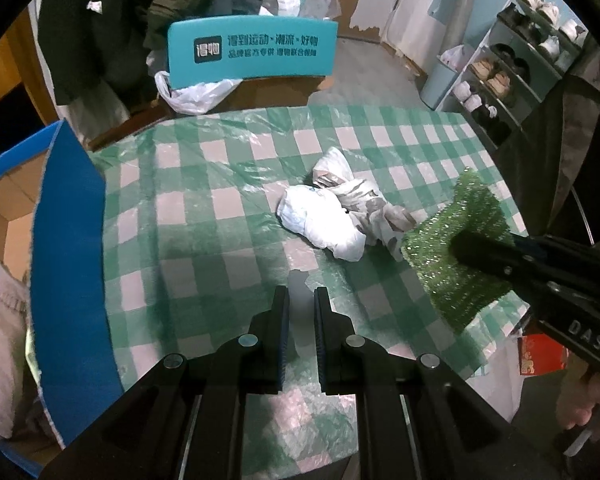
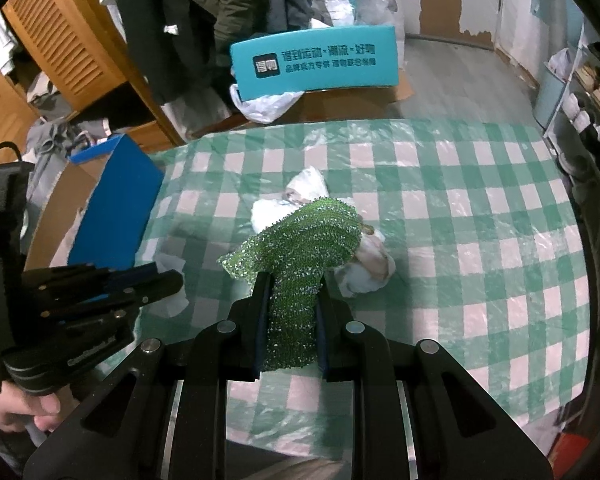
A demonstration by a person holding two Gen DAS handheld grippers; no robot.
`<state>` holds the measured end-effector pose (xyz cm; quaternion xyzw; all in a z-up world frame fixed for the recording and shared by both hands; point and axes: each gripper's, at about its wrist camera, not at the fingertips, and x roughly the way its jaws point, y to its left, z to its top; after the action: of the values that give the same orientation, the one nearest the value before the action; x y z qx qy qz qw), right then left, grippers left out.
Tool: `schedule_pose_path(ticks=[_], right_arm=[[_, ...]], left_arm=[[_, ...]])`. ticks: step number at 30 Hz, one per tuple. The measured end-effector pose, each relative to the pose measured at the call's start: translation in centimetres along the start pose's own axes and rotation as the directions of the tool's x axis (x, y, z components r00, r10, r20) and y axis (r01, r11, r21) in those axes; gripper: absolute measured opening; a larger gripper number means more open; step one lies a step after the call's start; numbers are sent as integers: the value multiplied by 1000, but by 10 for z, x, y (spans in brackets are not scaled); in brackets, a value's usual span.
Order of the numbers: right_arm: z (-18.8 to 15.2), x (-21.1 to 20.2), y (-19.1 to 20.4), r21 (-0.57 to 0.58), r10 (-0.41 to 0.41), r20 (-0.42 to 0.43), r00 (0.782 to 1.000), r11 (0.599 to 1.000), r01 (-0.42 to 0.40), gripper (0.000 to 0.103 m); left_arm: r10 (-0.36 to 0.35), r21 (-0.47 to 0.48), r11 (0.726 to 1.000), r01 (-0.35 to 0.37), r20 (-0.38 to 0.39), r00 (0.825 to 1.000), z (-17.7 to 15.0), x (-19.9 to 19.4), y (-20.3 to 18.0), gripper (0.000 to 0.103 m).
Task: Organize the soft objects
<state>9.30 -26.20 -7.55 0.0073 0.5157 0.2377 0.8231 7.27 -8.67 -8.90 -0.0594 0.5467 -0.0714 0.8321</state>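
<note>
The green glittery cloth sits at the centre of the right wrist view, pinched between the two fingers of the right tool, which is clamped on it; the free part of the cloth fans out ahead of the fingertips and hangs clear above the checked cover of the bench. In the left wrist view the same cloth shows at the right edge, gripped by the dark tool that comes in from the lower right. Just behind the cloth, near the middle of the bench, lies a crumpled white bundle of cloth or plastic, not yet picked up. The left tool, bottom centre of its own view, has its fingers drawn to a narrow gap with nothing between them, and it hovers over bare checked cover. At the left edge of both views stands a blue cardboard box with its flap open; something pale lies inside at the far left, too unclear to name. Beyond the bench a teal box with printed lettering and a white plastic bag rest on a chair or stand. As a judgement, the task is partway: one soft item is lifted but not yet put away, the box looks the likely place for it, and the white bundle remains on the bench
</note>
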Motion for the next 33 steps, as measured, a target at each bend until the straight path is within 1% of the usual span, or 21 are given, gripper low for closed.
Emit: schedule_pose_path(ticks=[11,17,25,33], right_arm=[[8,-5,33,-47,19,13,1000,999,-18,18],[10,-6,55,-78,44,16,999,996,-42,18],[14,-3,82,-115,71,9,997,991,-70,18],[19,-1,112,-155,108,4,994,982,-106,18]], left_arm=[[-4,-17,1000,4,52,999,-9,-35,19,12],[-12,-36,999,14,69,998,-15,-52,35,12],[-5,-65,998,10,89,996,-22,-72,56,12],[-9,-85,996,18,109,994,-28,-86,71,12]])
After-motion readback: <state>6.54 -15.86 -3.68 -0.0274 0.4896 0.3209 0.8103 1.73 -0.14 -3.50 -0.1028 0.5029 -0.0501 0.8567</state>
